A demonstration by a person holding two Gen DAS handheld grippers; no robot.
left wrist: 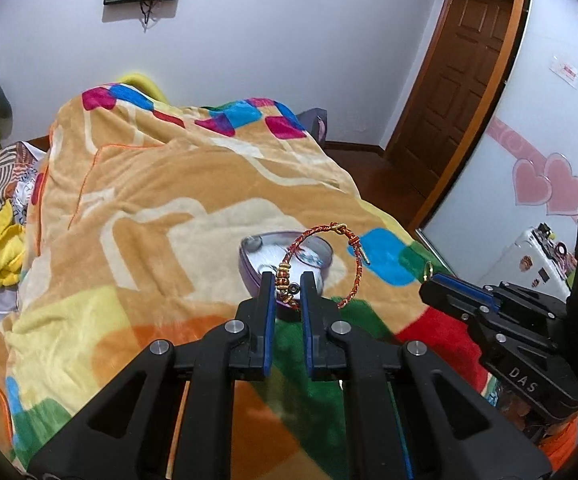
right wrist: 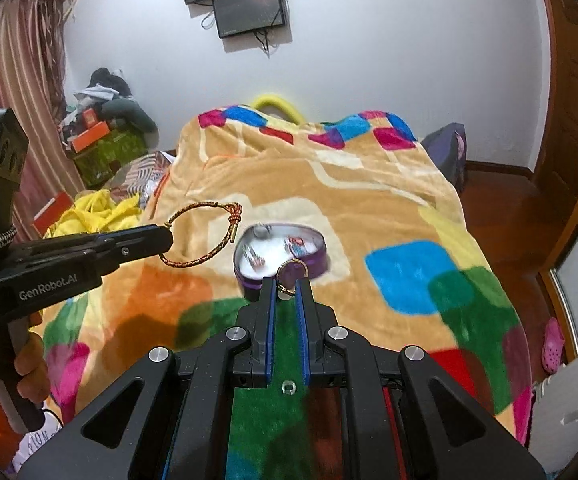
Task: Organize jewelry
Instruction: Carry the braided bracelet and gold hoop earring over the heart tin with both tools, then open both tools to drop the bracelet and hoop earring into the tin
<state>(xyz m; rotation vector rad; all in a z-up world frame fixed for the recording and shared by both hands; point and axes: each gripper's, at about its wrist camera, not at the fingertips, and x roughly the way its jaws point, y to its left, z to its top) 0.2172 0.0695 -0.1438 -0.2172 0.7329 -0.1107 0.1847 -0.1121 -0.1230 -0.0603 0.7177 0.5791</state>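
My left gripper [left wrist: 287,280] is shut on a red-and-gold braided bracelet [left wrist: 321,236], holding it by its beaded part above the bed. The bracelet also shows in the right wrist view [right wrist: 205,236], hanging from the left gripper [right wrist: 167,240]. My right gripper [right wrist: 287,282] is shut on a small gold ring [right wrist: 293,269]. A purple heart-shaped box [right wrist: 281,254] lies open on the blanket just beyond both grippers, with small jewelry pieces inside. It also shows in the left wrist view [left wrist: 249,270]. The right gripper [left wrist: 433,284] appears at the right of the left wrist view.
A colourful plush blanket [right wrist: 369,208] covers the bed. A small clear piece [right wrist: 288,387] lies on the blanket under my right gripper. Yellow cloth [right wrist: 97,208] and clutter lie at the left. A wooden door [left wrist: 457,80] and dark floor are at the right.
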